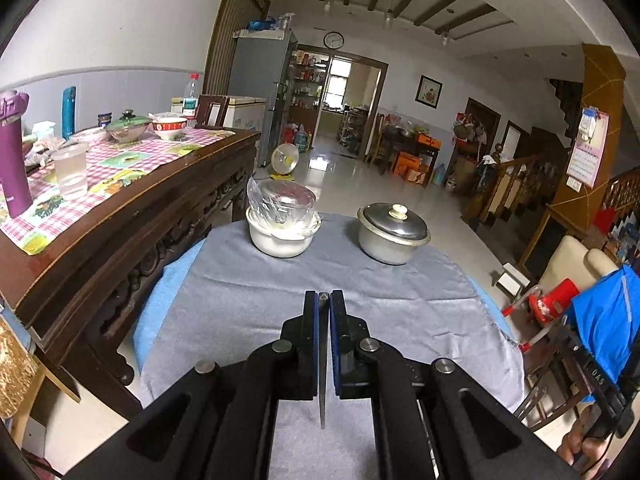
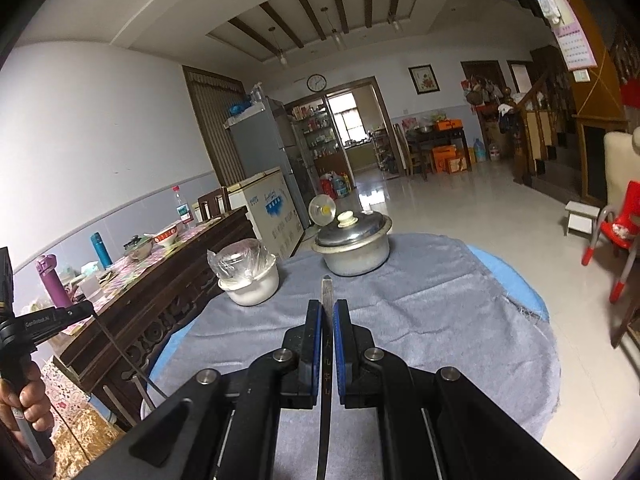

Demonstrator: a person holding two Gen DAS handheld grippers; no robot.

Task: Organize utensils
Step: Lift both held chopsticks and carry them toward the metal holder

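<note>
My left gripper [image 1: 324, 300] is shut on a thin metal utensil [image 1: 323, 380], seen edge-on, running back between the blue pads and held above the grey cloth [image 1: 240, 300]. My right gripper [image 2: 327, 307] is shut on a flat metal utensil [image 2: 327, 292] with a dark handle bearing gold characters; its tip sticks out past the fingers toward the lidded metal pot [image 2: 354, 246]. The left gripper also shows at the left edge of the right wrist view [image 2: 60, 316], with a thin utensil hanging below it.
A white pot with a plastic-wrapped bowl [image 1: 282, 220] and a lidded metal pot [image 1: 392, 236] stand at the far side of the cloth-covered round table. A dark wooden table [image 1: 132, 208] with cups and bowls is on the left. A red chair [image 2: 616, 236] stands on the right.
</note>
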